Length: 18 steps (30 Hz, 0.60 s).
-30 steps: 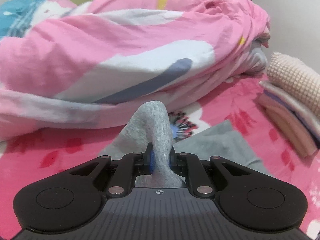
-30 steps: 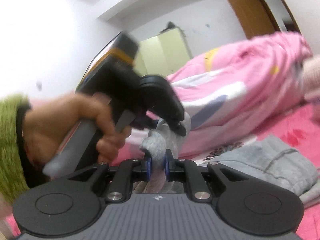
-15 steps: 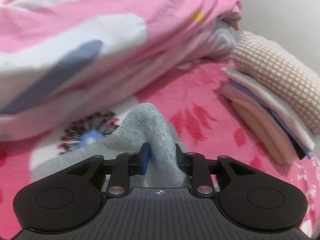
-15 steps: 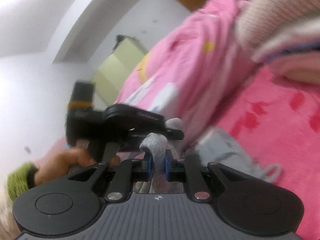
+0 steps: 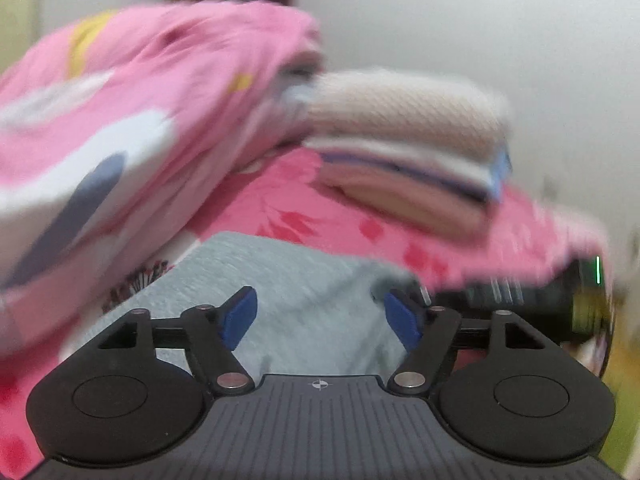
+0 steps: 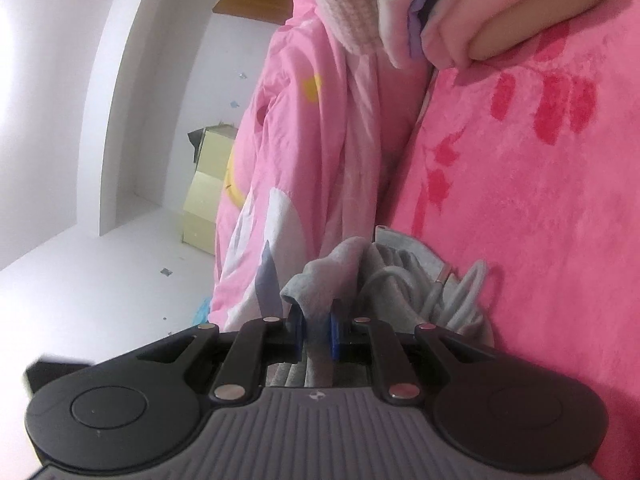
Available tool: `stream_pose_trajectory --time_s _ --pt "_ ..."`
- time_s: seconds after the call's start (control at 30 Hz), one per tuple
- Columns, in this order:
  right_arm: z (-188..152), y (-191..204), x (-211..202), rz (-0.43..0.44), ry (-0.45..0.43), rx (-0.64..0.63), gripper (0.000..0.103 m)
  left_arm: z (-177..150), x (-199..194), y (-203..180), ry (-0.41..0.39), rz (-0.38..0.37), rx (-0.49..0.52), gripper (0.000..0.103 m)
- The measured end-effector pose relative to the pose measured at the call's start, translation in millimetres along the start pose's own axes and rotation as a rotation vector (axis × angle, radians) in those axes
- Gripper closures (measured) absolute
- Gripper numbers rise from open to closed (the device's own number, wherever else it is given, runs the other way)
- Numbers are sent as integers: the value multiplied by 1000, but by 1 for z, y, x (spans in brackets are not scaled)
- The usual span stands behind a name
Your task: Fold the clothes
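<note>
Grey knitted garment (image 5: 304,280) lies on the pink flowered bedspread (image 6: 520,200), near the folded stack (image 5: 408,160); the left gripper (image 5: 320,316) gapes wide, the right gripper (image 6: 316,330) pinches its bunched edge.

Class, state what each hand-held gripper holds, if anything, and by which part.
Left hand-held gripper: open, holding nothing. Right hand-held gripper: pinching a bunched fold of the grey garment.
</note>
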State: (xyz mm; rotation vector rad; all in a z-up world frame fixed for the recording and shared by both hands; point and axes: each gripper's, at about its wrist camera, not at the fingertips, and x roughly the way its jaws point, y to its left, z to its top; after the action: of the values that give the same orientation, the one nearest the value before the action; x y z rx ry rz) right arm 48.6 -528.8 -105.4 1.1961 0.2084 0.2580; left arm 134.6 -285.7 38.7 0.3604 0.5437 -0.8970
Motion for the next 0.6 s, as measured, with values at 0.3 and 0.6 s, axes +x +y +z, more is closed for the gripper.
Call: stream_pose_trajectory --time_s 0.3,0.6 --pt "-16 -16 -21 3 -74 148 91 -37 29 -78 130 219 543 26" --pt "-19 -30 -23 61 -57 259 91 -9 -92 -2 184 581 579 26"
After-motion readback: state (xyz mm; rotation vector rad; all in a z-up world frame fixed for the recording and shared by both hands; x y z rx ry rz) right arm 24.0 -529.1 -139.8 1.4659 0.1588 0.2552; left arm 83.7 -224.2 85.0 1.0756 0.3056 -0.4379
